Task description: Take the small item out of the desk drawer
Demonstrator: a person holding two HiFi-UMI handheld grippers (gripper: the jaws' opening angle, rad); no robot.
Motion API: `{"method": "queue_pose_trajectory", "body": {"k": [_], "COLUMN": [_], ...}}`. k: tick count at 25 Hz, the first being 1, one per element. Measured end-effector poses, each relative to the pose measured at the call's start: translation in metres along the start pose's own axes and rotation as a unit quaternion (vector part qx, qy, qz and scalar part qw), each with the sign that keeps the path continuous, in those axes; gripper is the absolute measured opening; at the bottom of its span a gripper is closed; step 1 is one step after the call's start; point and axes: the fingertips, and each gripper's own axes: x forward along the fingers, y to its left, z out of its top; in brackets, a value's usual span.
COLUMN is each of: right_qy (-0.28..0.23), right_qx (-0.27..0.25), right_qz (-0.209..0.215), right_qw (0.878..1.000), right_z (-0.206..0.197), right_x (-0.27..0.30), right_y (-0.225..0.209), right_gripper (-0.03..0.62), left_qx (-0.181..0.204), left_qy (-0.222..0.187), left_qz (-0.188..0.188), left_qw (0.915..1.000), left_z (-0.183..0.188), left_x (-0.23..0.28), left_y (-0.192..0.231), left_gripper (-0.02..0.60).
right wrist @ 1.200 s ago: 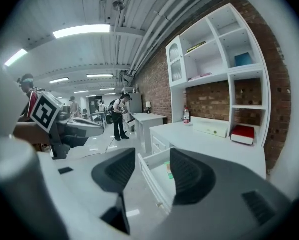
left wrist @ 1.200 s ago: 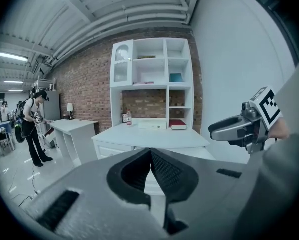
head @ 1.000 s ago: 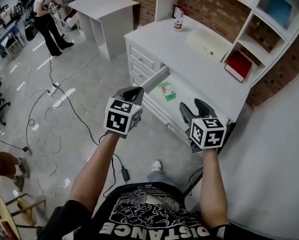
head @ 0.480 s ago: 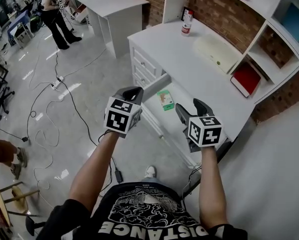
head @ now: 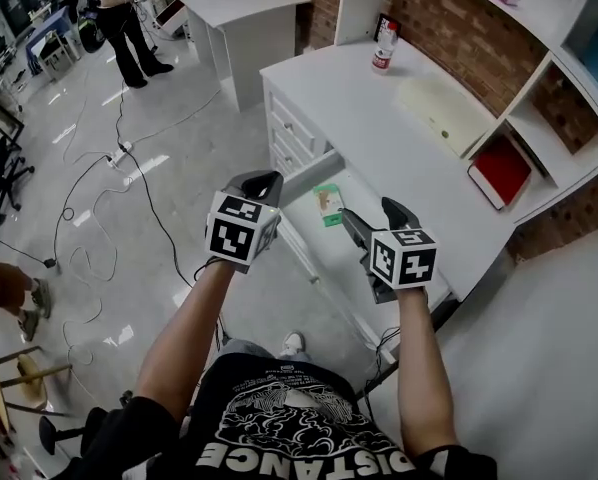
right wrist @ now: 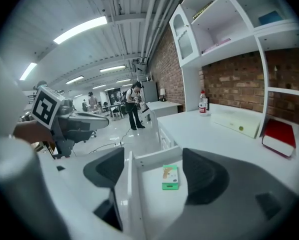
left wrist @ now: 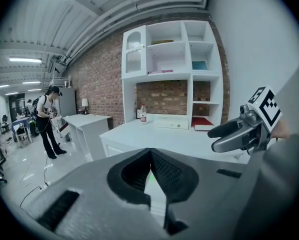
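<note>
**Head view, with both gripper views.** The white desk (head: 379,118) crosses the upper middle of the head frame. It stands against a brick wall, with white shelves (head: 569,78) at the upper right. Its drawer (head: 327,240) stands pulled out at the centre of the frame, towards the person.

The small box (head: 328,204), green with a pale label, lies flat on the drawer floor near the drawer's upper-left end wall. Neither tool touches it.

The right gripper (head: 372,214), at centre right, is held above the near part of the open drawer. Its jaws are wide and opening, and no pad presses on anything. In its own view the box appears in the gap between the jaws but lies well beyond their tips.

The left gripper (head: 263,182), at centre left, is held over the floor just left of the drawer. Its jaws are closed together with nothing between them. Each tool carries a cube with square markers.

On the desk top a bottle (head: 383,46) with a red label stands at the back, top centre. A flat cream case (head: 444,113) lies to its right, and a red book (head: 501,173) lies on the lowest shelf at the right.

At the upper left a person (head: 129,18) stands beside a second white table (head: 239,3). Cables (head: 99,183) trail across the glossy floor
</note>
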Motion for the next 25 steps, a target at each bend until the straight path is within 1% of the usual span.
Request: {"method": "queue_pose_trajectory", "body": {"k": [5,10,16,20,25], "right_qy": [0.026,0.054,0.112,0.147,0.183], "right_qx": [0.005,0.007,-0.009,-0.02,-0.013], "right_qz": [0.016,0.033,0.031,0.027,0.015], "right_qw": [1.0,0.998,0.993,0.989,0.983], "right_z": [-0.008,-0.014,-0.034,-0.049,-0.069], "right_x": [0.025,0.059,0.107,0.14,0.174], "right_y": [-0.003,-0.003,-0.006,-0.014,-0.029], "right_gripper": [0.385,0.387,0.408,0.41,0.416], "left_qx": [0.002,-0.004,-0.019,-0.023,-0.029], "left_qy": [0.007,0.018,0.022,0.03,0.041], "left_qz": [0.007,0.006,-0.006,-0.018,-0.032], "left_qw": [1.0,0.9998,0.9996,0.9991,0.9982], "left_z": [-0.006,-0.02,-0.035,-0.047,-0.061], "left_x": [0.007,0.018,0.046,0.073,0.104], "left_y": [0.01,0.025,0.052,0.072,0.094], "left_gripper": [0.008,0.008,0.008,0.008,0.008]}}
